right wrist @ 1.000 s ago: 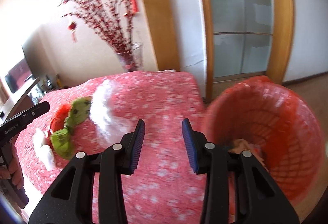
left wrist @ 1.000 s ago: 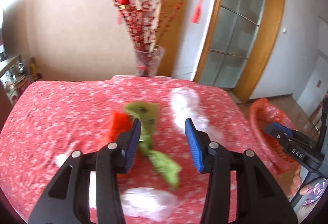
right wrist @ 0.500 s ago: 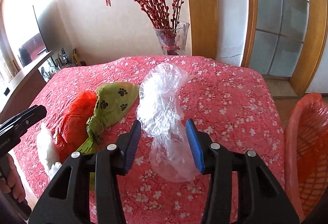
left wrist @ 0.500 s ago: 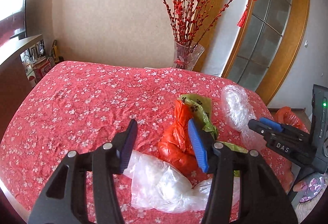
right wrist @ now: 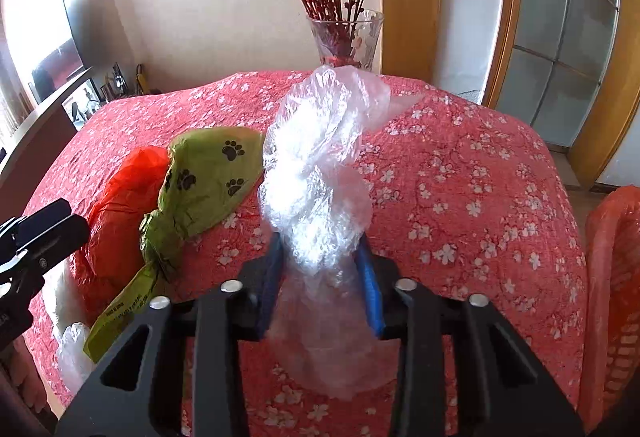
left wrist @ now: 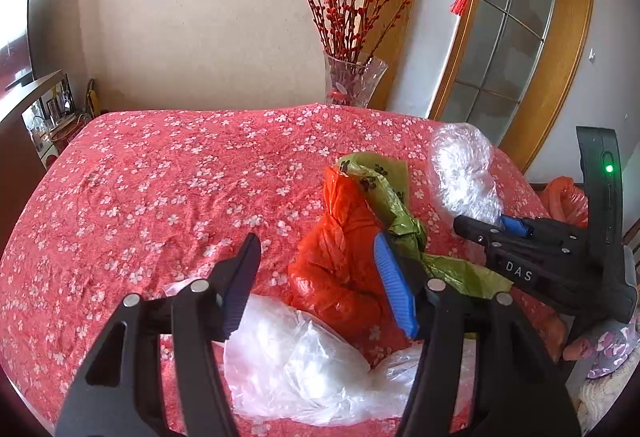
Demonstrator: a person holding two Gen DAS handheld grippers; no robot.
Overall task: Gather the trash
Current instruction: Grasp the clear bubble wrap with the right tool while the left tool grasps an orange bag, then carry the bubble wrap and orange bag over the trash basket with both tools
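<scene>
Lying on the red flowered tablecloth [right wrist: 480, 173], a clear plastic bag [right wrist: 320, 173] is pinched at its lower part between the blue pads of the right gripper [right wrist: 322, 277]. The left gripper [left wrist: 316, 277] is held spread above an orange bag [left wrist: 340, 257] and a second clear bag [left wrist: 304, 369], touching neither. A green paw-print bag [right wrist: 208, 173] lies between the orange bag and the pinched one, and an orange basket [right wrist: 612, 297] is seen at the table's right edge.

The left gripper [left wrist: 318, 283] was held with its jaws spread wide. The right gripper [right wrist: 322, 279] had its blue pads [right wrist: 370, 287] pressed in from both sides, gripping.
</scene>
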